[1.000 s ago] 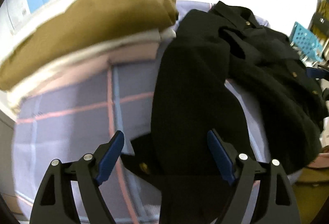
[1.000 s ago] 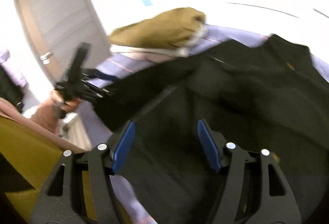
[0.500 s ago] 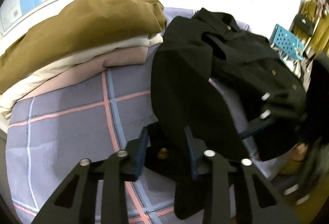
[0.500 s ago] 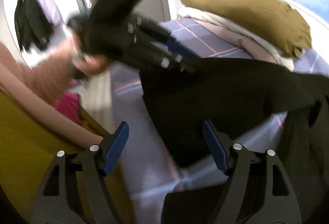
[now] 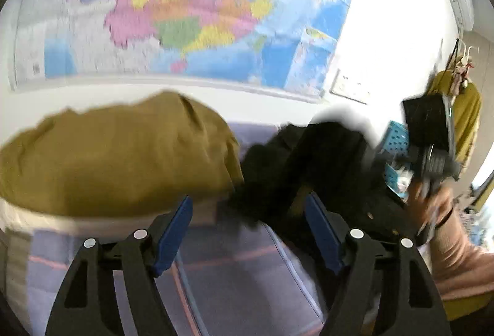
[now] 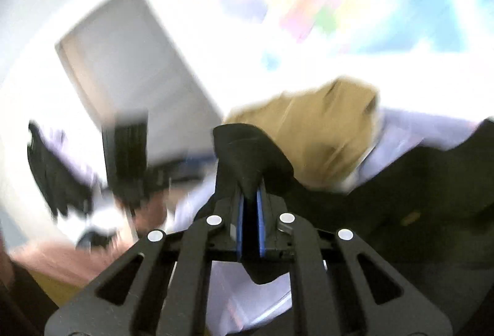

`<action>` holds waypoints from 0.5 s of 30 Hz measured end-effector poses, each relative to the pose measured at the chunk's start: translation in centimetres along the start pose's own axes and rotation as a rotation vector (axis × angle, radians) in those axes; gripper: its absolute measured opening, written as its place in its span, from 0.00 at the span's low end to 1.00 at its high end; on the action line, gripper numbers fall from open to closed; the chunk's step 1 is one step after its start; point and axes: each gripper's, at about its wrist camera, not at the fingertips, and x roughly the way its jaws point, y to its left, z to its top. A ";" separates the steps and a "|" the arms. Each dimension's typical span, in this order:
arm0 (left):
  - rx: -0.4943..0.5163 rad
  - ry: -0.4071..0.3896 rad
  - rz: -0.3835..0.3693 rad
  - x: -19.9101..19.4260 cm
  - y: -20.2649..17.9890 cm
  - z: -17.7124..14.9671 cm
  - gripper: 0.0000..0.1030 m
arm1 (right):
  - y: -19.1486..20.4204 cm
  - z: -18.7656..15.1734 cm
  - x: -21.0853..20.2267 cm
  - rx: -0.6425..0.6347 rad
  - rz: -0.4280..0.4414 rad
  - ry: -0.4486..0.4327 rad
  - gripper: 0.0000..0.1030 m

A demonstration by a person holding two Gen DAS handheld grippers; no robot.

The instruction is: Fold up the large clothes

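Right hand-held gripper (image 6: pixel 250 212) clamped on black jacket (image 6: pixel 247 147) fold; left hand-held gripper (image 5: pixel 247 231) opening, empty, jacket beyond.

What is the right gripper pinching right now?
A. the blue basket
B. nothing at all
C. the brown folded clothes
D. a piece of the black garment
D: in the right wrist view the right gripper has its blue pads closed tight on a fold of the black garment, which sticks up between them, while the brown folded clothes lie apart behind it.
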 end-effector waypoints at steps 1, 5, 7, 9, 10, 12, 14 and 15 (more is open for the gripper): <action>0.008 0.001 0.006 0.7 -0.5 0.3 0.70 | -1.0 0.9 -1.5 0.027 -0.012 -0.049 0.07; 0.062 0.086 0.003 5.6 -2.7 0.0 0.70 | -7.0 1.2 -9.2 0.192 -0.142 -0.209 0.07; 0.108 0.145 0.015 9.3 -4.8 -0.9 0.70 | -9.9 -1.0 -11.6 0.245 -0.214 -0.203 0.07; 0.145 0.204 0.008 12.4 -6.0 -1.6 0.70 | -12.8 -4.0 -12.6 0.312 -0.276 -0.144 0.09; 0.164 0.241 -0.007 14.4 -7.1 -2.0 0.70 | -13.4 -5.4 -12.4 0.338 -0.306 -0.113 0.10; 0.216 0.269 0.000 16.9 -8.6 -2.2 0.70 | -15.8 -8.6 -12.7 0.403 -0.406 -0.033 0.14; 0.276 0.278 0.025 19.3 -10.1 -2.4 0.70 | -17.1 -10.6 -13.1 0.444 -0.504 0.013 0.36; 0.296 0.289 0.044 20.4 -10.6 -2.5 0.70 | -17.1 -11.2 -13.8 0.448 -0.557 0.009 0.55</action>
